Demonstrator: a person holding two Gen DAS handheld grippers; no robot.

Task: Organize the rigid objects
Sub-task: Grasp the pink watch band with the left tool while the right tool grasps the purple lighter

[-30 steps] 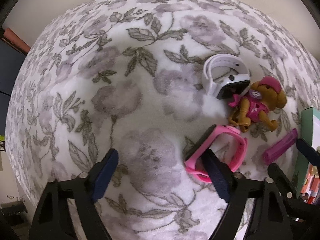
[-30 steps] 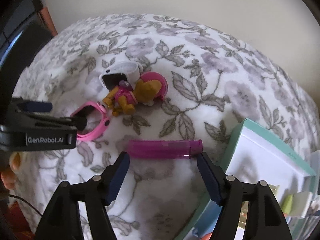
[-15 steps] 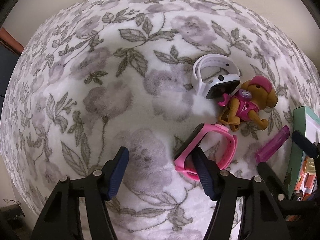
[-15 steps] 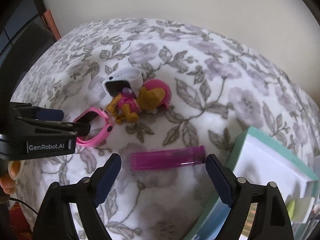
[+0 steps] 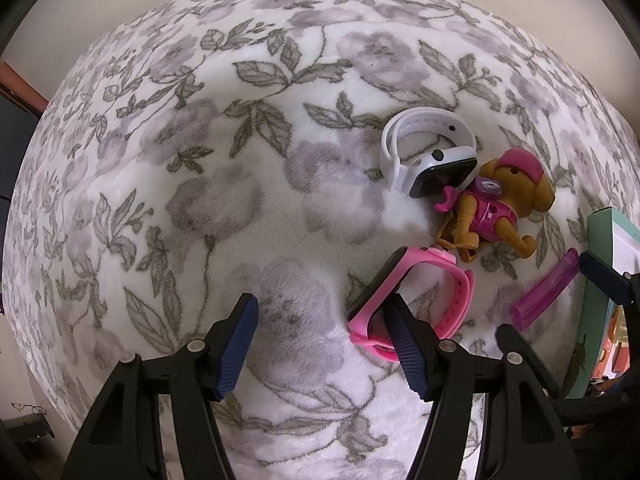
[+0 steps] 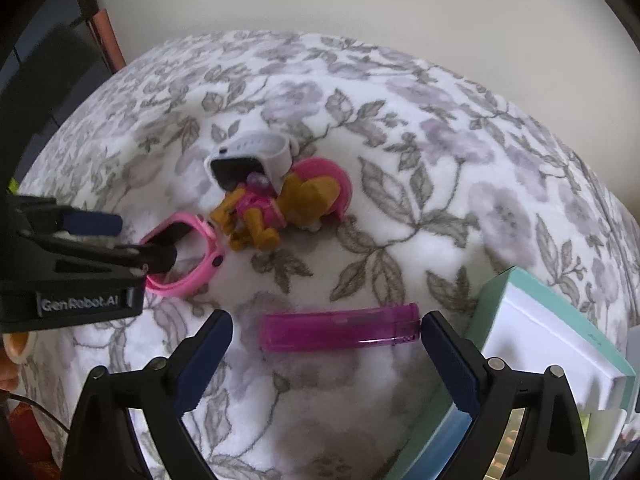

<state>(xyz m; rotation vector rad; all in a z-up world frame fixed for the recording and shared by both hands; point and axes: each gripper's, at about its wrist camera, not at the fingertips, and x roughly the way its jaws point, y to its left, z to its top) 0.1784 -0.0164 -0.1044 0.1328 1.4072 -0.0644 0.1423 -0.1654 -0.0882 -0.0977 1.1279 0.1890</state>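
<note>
Right gripper (image 6: pixel 326 346) jaws have just spread, released, around the purple tube (image 6: pixel 340 333).

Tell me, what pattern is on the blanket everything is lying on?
The blanket is white and fuzzy, with grey-lilac flowers and grey-green leaves. It shows best in the left wrist view.

Both tools are matte black plastic. The left gripper (image 5: pixel 320 344) and the right gripper (image 6: pixel 326 364) carry ribbed navy-blue pads (image 6: pixel 450 364), silver screws (image 5: pixel 445 345) at the finger joints, and white "GenRobot.AI" lettering (image 6: pixel 80 303) along the left body.
</note>
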